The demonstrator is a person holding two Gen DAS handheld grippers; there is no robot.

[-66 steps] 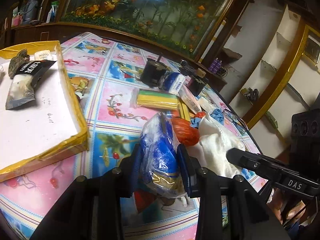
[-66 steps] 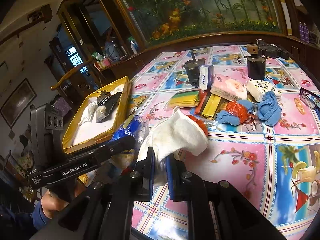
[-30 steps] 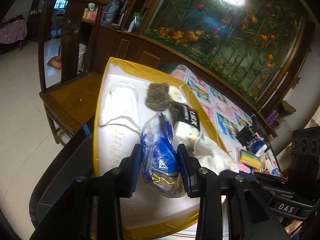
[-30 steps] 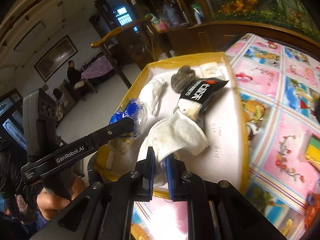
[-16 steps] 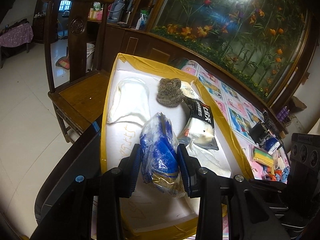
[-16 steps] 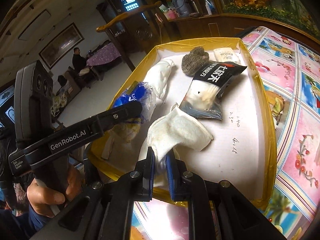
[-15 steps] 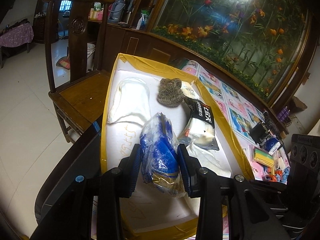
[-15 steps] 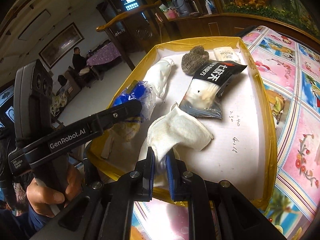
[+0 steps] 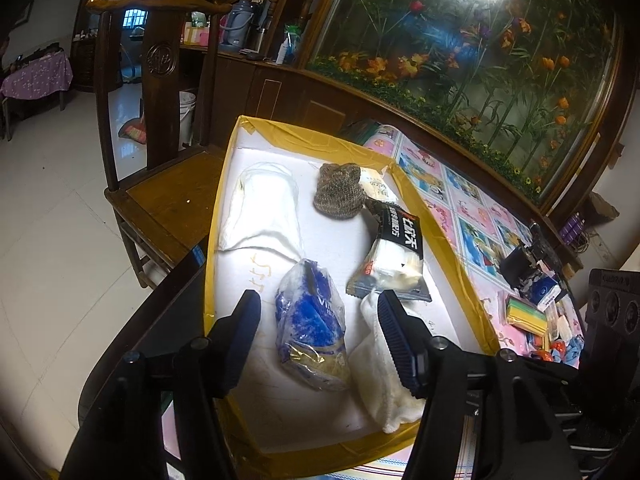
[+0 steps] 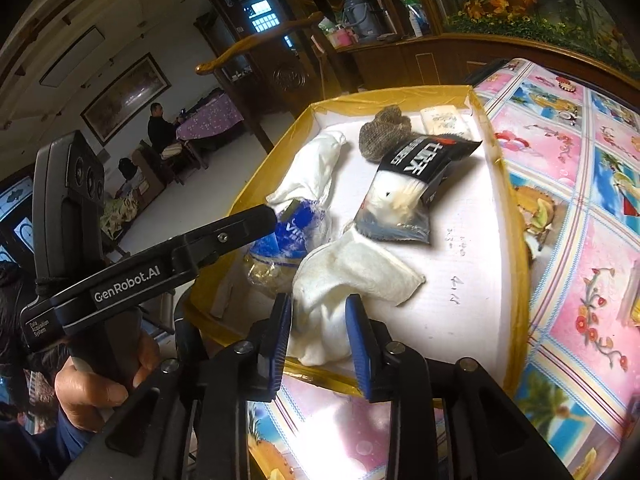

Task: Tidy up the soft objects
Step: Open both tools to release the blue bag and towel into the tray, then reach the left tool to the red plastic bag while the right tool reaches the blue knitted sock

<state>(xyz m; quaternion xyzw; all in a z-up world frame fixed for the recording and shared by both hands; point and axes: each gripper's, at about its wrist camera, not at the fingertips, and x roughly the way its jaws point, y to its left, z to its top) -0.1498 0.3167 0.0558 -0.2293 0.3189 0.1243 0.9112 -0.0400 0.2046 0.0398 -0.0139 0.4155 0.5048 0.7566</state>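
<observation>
A yellow-edged white tray point(image 9: 438, 232) point(image 10: 516, 240) holds the soft things. A blue and white plastic pack point(image 9: 310, 328) point(image 10: 288, 236) lies in it between the wide-open jaws of my left gripper point(image 9: 318, 312), no longer pinched. A cream cloth point(image 10: 352, 276) point(image 9: 384, 376) lies at the tray's near edge between the parted jaws of my right gripper point(image 10: 318, 320), released. Further in lie a black and white packet point(image 9: 396, 260) point(image 10: 412, 184), a brown knitted piece point(image 9: 340, 194) point(image 10: 384, 132) and a white cloth point(image 9: 262, 210) point(image 10: 312, 176).
The tray sits at the end of a table with a colourful cartoon cloth point(image 10: 580, 184). A wooden chair point(image 9: 160, 128) stands beyond the tray's left side. More items, among them a yellow-green pad point(image 9: 526, 314) and a blue box point(image 9: 542, 290), lie on the table to the right.
Both grippers have opened. The blue pack and the cream cloth have dropped from the jaws onto the tray's near end. Earlier, both grippers carried them from the table over the tray.
</observation>
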